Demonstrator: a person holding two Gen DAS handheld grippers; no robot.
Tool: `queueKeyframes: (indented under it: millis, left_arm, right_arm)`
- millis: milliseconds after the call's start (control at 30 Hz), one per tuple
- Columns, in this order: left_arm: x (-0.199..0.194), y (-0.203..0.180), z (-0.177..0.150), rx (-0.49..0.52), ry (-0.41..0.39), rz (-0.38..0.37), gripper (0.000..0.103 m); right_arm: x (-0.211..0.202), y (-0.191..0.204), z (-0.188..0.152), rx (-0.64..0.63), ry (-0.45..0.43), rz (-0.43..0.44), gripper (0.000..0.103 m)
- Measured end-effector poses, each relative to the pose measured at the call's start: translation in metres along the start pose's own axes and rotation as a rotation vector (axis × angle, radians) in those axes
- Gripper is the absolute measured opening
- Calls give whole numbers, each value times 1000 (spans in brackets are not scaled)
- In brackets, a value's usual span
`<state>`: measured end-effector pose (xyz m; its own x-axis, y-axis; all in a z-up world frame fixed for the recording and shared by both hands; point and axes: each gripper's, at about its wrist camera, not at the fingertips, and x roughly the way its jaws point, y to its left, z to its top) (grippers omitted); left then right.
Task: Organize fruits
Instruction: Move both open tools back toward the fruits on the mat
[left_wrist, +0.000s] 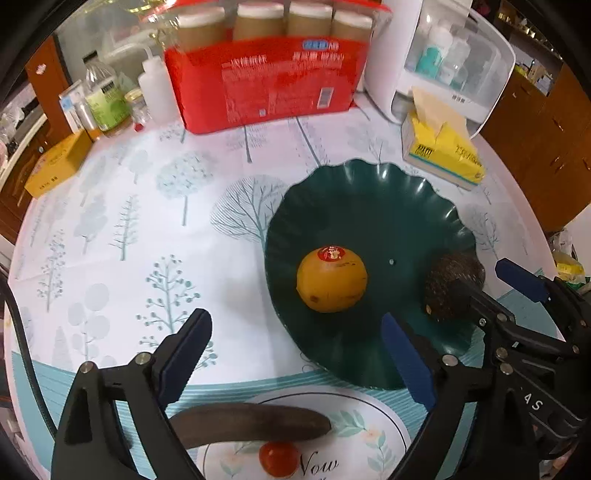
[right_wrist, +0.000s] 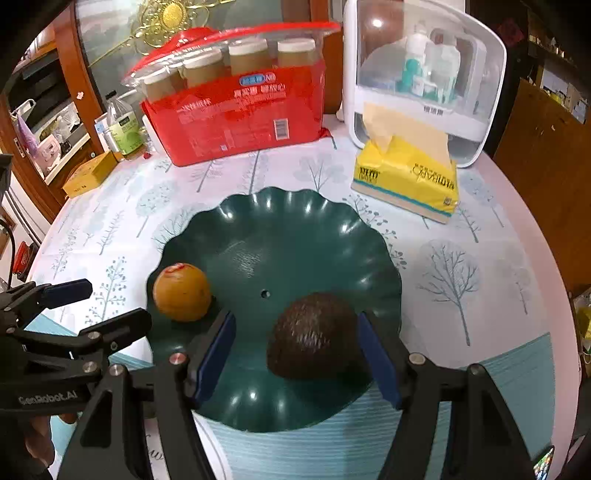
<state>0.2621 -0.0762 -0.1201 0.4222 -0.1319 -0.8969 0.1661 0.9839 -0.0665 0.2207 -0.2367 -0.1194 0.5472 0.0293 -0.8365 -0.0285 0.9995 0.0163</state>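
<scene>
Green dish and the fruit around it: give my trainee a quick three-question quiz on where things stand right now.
1. True or false: the orange lies in the green dish.
2. What sits between the fingers of the right gripper?
A. the tomato
B. the avocado
C. the yellow tissue pack
3. Fill in: the banana lies on the white ____, outside the dish, near the left gripper.

Key: 1 true. 2 B; the fingers are spread, with a gap on one side. 3 plate.
</scene>
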Motion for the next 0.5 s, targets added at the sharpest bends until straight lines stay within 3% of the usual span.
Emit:
queueKeyframes:
  millis: [500]
  left_arm:
    - [-88,10,-33,-32,-112,14,99]
  right_arm:
    - [-72,26,-8,-55,-68,-47,69]
